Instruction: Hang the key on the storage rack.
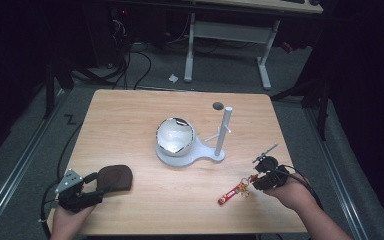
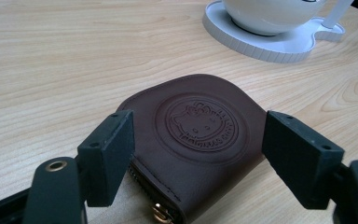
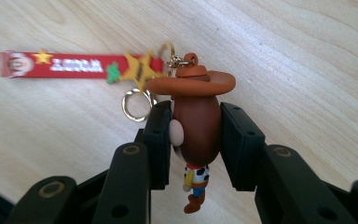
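Note:
A cowboy figure keychain with a brown hat hangs between the jaws of my right gripper, which is shut on the figure's head. Its red strap and its ring trail down to the table. In the high view the right gripper is at the front right, with the strap slanting off to its left. A brown leather pouch with an embossed round emblem lies flat at the front left. My left gripper stands open with its jaws on either side of the pouch's near end.
A white stand in the middle of the table carries a shiny round bowl and an upright post with a small peg. A dark hole sits near the table's far edge. Cables trail from both grippers.

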`<action>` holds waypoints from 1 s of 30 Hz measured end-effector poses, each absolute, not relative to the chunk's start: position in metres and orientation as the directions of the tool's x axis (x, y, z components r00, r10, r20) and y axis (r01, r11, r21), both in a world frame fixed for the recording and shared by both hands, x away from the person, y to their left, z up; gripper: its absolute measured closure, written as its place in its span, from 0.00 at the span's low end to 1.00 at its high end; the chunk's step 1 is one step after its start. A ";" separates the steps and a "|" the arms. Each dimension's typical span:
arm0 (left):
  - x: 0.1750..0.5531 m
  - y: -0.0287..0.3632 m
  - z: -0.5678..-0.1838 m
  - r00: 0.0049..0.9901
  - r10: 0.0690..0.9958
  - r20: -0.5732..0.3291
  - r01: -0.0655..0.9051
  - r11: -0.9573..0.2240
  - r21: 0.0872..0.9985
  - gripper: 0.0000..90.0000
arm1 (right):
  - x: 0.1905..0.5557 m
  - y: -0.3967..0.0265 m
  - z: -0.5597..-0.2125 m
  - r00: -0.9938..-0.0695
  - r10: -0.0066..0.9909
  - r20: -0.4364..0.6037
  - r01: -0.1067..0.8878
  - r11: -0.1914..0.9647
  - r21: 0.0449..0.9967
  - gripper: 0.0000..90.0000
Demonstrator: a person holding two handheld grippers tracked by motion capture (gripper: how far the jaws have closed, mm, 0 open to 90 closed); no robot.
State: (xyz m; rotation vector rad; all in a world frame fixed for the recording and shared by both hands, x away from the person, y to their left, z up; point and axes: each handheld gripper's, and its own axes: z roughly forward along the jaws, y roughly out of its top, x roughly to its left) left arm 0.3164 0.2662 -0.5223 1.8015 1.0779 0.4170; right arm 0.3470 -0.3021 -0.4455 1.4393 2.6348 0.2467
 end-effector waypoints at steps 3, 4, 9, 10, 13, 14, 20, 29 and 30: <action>0.317 0.266 -0.523 0.550 0.817 -0.172 0.489 -0.148 0.860 0.28 | 0.344 -0.302 -0.438 -0.533 0.846 -0.022 0.825 0.525 0.210 0.73; 0.316 0.266 -0.523 0.550 0.817 -0.171 0.489 -0.149 0.859 0.28 | 0.343 -0.303 -0.436 -0.533 0.846 -0.020 0.825 0.524 0.212 0.73; 0.317 0.265 -0.524 0.553 0.815 -0.173 0.492 -0.152 0.857 0.28 | 0.340 -0.302 -0.422 -0.534 0.846 -0.015 0.823 0.523 0.222 0.73; 0.317 0.265 -0.524 0.554 0.814 -0.173 0.492 -0.152 0.857 0.28 | 0.339 -0.301 -0.420 -0.535 0.845 -0.013 0.822 0.524 0.221 0.73; 0.317 0.265 -0.524 0.554 0.815 -0.171 0.490 -0.153 0.858 0.28 | 0.338 -0.300 -0.410 -0.538 0.843 -0.010 0.819 0.525 0.229 0.73; 0.317 0.265 -0.524 0.554 0.815 -0.172 0.491 -0.153 0.857 0.28 | 0.338 -0.300 -0.408 -0.537 0.843 -0.009 0.819 0.525 0.231 0.73; 0.317 0.266 -0.523 0.551 0.817 -0.169 0.491 -0.153 0.858 0.28 | 0.334 -0.295 -0.390 -0.542 0.840 -0.024 0.811 0.530 0.249 0.73; 0.317 0.267 -0.522 0.552 0.817 -0.164 0.486 -0.155 0.860 0.28 | 0.334 -0.292 -0.369 -0.546 0.837 -0.025 0.802 0.531 0.274 0.73; 0.317 0.266 -0.522 0.551 0.818 -0.166 0.486 -0.153 0.860 0.28 | 0.334 -0.292 -0.369 -0.546 0.837 -0.025 0.802 0.531 0.274 0.73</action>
